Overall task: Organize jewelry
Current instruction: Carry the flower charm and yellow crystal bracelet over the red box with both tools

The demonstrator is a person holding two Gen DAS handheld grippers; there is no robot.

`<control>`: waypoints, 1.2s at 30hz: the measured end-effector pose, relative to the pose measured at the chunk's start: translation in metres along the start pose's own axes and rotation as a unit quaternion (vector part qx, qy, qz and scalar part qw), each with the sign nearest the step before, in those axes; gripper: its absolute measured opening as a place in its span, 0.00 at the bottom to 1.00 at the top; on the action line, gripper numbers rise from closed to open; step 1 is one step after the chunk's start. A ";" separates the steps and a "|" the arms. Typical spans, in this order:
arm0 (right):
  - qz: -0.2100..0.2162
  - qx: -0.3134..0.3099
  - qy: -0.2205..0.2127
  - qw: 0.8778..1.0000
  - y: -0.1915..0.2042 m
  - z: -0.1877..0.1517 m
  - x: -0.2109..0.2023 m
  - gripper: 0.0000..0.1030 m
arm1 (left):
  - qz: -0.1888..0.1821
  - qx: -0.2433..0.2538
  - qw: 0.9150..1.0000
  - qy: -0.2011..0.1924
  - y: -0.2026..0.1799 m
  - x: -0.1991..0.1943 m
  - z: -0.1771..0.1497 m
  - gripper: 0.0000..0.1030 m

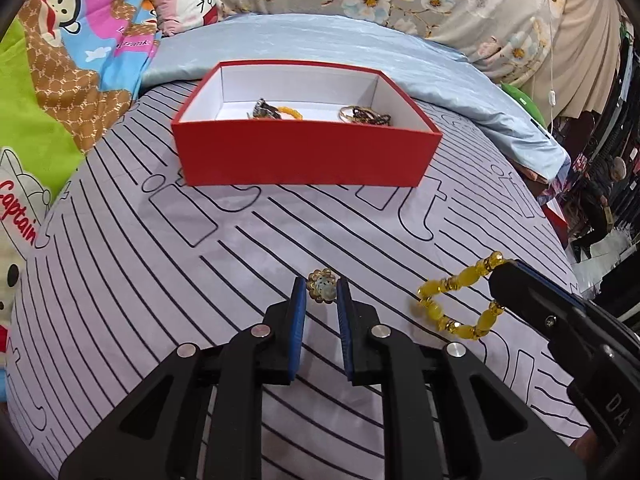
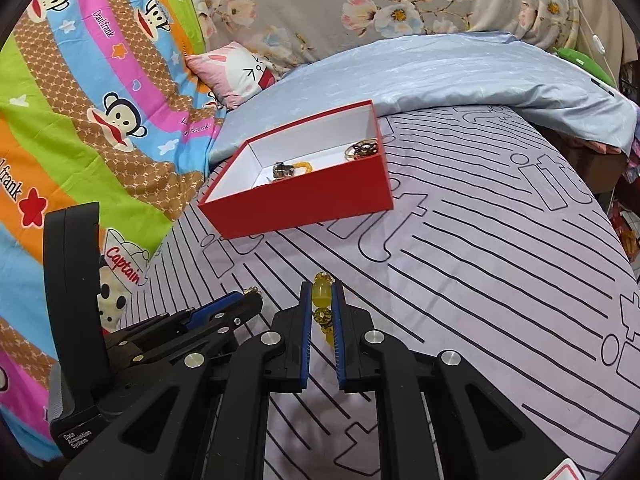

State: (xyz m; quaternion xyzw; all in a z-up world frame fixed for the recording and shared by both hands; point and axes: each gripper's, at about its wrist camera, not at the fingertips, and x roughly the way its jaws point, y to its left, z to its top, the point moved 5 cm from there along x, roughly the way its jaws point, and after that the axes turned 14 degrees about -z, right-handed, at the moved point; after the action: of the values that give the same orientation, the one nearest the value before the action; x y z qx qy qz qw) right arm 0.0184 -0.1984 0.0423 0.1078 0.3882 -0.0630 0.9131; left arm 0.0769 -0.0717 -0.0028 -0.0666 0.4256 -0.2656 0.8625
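Note:
A red box (image 1: 304, 156) with a white inside stands on the striped bed sheet and holds several pieces of jewelry (image 1: 276, 111). My left gripper (image 1: 321, 286) is shut on a small gold flower-shaped piece (image 1: 321, 289) just above the sheet. My right gripper (image 2: 322, 298) is shut on a yellow bead bracelet (image 2: 321, 300); the bracelet also shows in the left wrist view (image 1: 460, 300), hanging from the right gripper's fingers (image 1: 516, 284). The box also shows in the right wrist view (image 2: 304, 204), ahead and left of the gripper.
The lilac striped sheet (image 1: 160, 280) covers the bed. A light blue quilt (image 1: 360, 52) lies behind the box. Cartoon-print bedding (image 2: 80, 120) and a pink pillow (image 2: 236, 72) lie on the left. The bed's edge drops off on the right (image 2: 624, 240).

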 end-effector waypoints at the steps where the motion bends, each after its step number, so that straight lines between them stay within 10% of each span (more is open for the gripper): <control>1: 0.003 -0.001 -0.001 1.000 0.003 0.002 -0.001 0.10 | -0.001 -0.001 1.000 -0.003 0.002 -0.003 0.001 0.15; 21: 0.029 -0.057 -0.086 0.994 0.054 0.109 -0.008 0.10 | 0.024 0.017 0.996 -0.086 0.036 -0.042 0.108 0.15; 36: 0.005 -0.050 -0.057 0.997 0.058 0.162 0.081 0.10 | 0.026 0.017 0.997 -0.068 0.059 0.031 0.173 0.15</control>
State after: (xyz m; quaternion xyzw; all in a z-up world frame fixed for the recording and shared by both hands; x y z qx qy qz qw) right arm 0.1989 -0.1850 0.1016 0.0600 0.3372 -0.0450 0.9384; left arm 0.2489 -0.0568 0.0642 -0.0594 0.3629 -0.2453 0.8970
